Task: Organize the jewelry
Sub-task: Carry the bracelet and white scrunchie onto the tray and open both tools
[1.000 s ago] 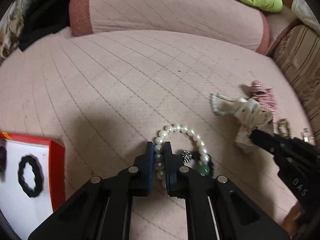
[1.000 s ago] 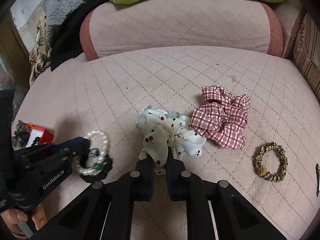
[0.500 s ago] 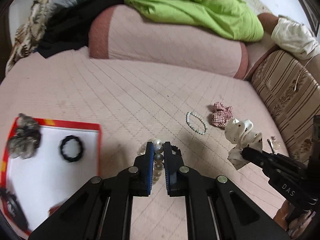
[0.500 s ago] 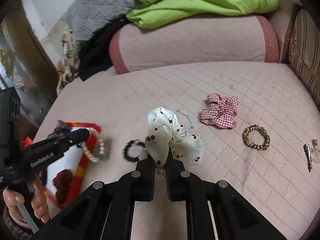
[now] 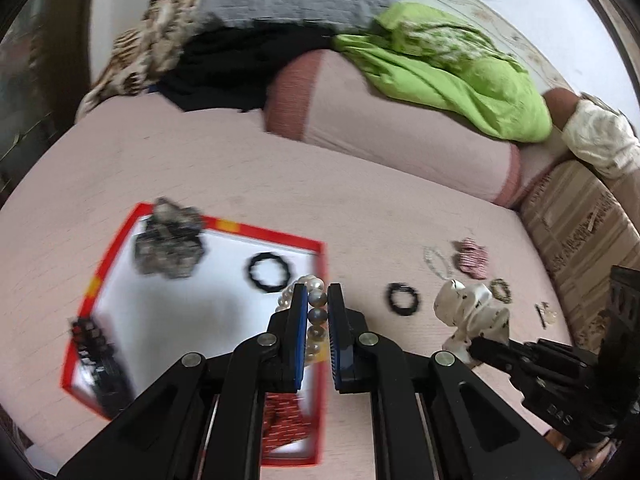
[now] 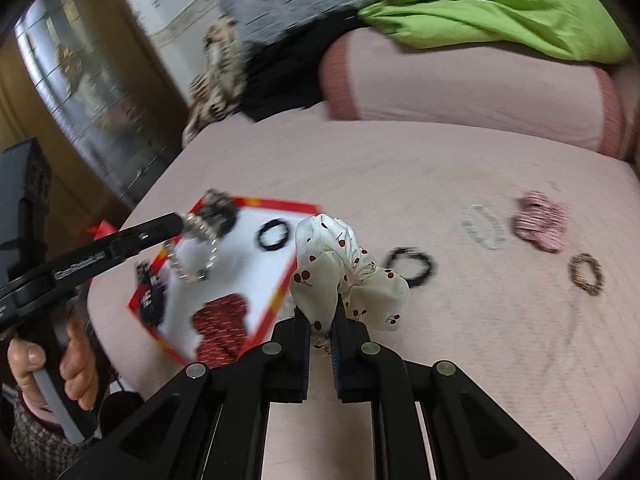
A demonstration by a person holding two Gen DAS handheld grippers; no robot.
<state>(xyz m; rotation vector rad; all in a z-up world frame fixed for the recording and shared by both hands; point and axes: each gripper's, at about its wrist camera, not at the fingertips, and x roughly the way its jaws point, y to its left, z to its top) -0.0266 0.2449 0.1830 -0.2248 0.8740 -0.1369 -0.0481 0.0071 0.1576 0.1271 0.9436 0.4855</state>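
Overhead, the pearl bracelet (image 5: 310, 312) hangs pinched in the left gripper (image 5: 317, 300) above the right edge of the red-rimmed tray (image 5: 120, 236), which lies on the pink bed (image 5: 360, 208) near its left edge. Beside it, the right gripper (image 6: 322, 320) is clamped on the white cherry-print scrunchie (image 6: 340, 268), lifted clear of the bed. A black hair tie (image 6: 412, 266), a beaded bracelet (image 6: 482, 226), a plaid scrunchie (image 6: 542, 226) and a leopard-print hair tie (image 6: 586, 274) lie toward the bed's right edge.

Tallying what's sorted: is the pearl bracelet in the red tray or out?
Out: the pearl bracelet dangles from the left gripper above the red tray.
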